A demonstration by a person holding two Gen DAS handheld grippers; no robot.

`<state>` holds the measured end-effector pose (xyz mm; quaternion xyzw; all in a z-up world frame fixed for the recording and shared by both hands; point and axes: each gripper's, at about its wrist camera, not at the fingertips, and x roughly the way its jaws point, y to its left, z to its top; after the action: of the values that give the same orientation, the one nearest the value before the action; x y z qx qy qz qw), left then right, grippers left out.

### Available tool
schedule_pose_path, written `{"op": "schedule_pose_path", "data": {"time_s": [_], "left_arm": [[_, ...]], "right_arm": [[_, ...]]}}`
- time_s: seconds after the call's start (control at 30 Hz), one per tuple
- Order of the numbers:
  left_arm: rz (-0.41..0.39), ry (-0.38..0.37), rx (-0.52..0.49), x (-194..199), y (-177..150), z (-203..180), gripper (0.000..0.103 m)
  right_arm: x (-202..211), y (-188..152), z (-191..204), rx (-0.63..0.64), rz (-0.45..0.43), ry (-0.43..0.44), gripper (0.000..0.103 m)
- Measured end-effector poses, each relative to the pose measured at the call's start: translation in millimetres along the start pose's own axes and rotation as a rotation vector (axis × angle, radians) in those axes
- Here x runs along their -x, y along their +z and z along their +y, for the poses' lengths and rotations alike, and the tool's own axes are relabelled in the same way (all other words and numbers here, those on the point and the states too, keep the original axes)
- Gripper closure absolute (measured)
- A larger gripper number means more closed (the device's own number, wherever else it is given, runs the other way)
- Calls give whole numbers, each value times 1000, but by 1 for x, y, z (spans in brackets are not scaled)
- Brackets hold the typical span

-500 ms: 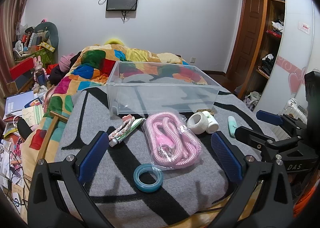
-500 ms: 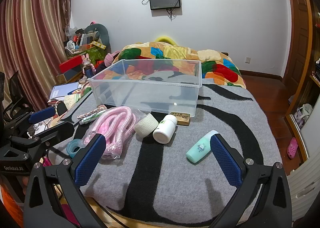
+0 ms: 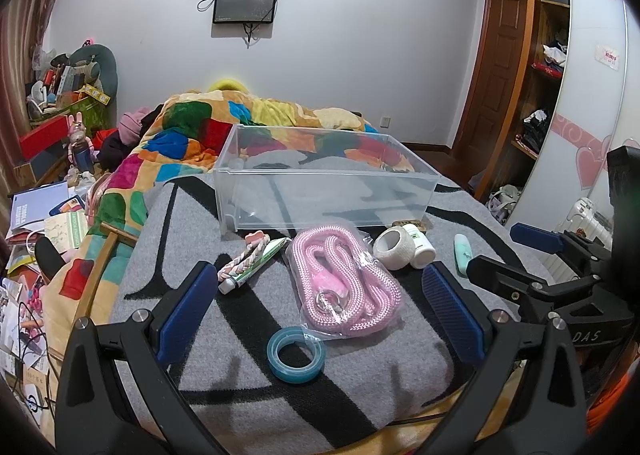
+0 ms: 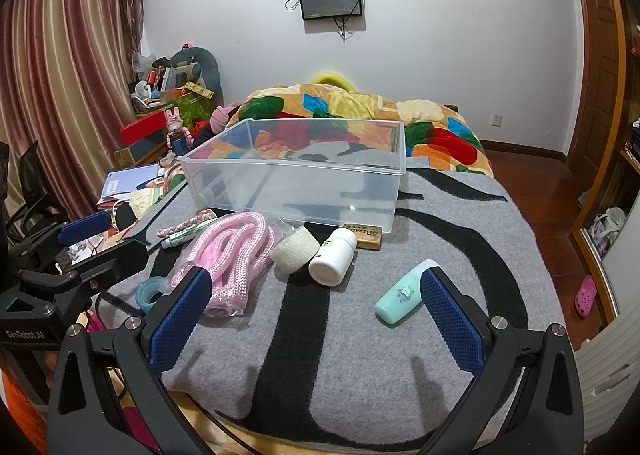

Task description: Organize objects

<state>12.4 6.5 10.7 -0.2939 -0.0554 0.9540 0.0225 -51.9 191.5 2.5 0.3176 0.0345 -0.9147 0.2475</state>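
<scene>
A clear plastic bin stands empty on a grey and black blanket. In front of it lie a bagged pink rope, a blue tape ring, a toothpaste tube with a braided band, a white bandage roll, a white pill bottle, a mint tube and a small wooden block. My left gripper is open above the tape ring and rope. My right gripper is open, empty, near the mint tube.
A colourful quilt lies behind the bin. Clutter of papers and boxes fills the floor on the left. A wardrobe and door stand on the right. The blanket's front edge is just under both grippers.
Both grippers have barely shifted. No object has moved.
</scene>
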Motion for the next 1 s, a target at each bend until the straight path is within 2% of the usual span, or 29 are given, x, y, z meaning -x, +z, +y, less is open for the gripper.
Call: {"op": "schedule_pose_path", "data": {"time_s": [1.0], "left_arm": [[-17, 5, 2, 9, 2, 1, 0]], "right_arm": [[3, 0, 5, 0, -1, 8, 0]]}}
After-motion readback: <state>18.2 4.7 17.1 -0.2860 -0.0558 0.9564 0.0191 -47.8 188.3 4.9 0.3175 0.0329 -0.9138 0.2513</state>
